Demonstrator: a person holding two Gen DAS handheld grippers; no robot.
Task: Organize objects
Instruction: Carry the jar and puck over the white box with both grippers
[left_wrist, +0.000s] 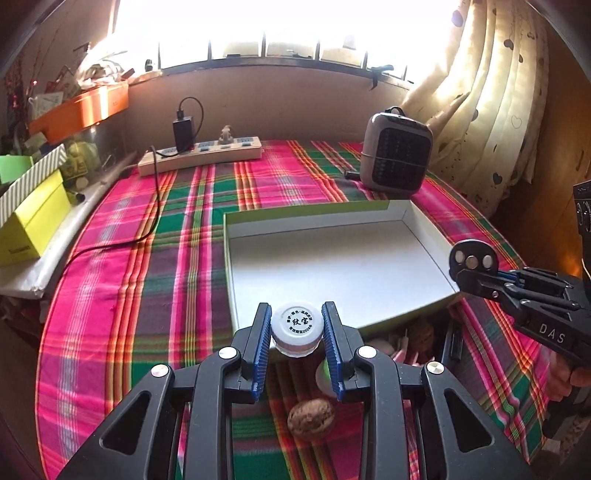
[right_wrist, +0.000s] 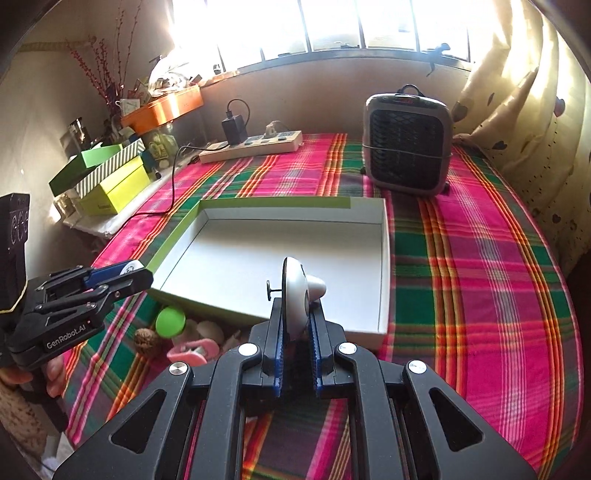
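So we're carrying 2 things at once here. Our left tool (left_wrist: 296, 334) is clamped on a little jar (left_wrist: 296, 329), pads squeezing it just under the white cap, and it's hanging above the desk (left_wrist: 122, 295) right at the near edge of the box (left_wrist: 332, 258). The jar looks like it's light and rigid, probably smooth-sided, so we're thinking the ridged pads are doing the work and a grip low on the cap rim is the safest spot; any looser and it could be slipping out.

Our right tool (right_wrist: 297, 325) is fully pinched on a thin disc (right_wrist: 294, 291), held edge-on with its round body sticking up over the box's near wall. We're guessing it's hard plastic with magnets on 1 face, so light but awkward; gripping the flat faces like this is probably keeping it from twisting.

A walnut (left_wrist: 311, 419) and a green ball (right_wrist: 170, 321) are still lying on the cloth in front of the box.
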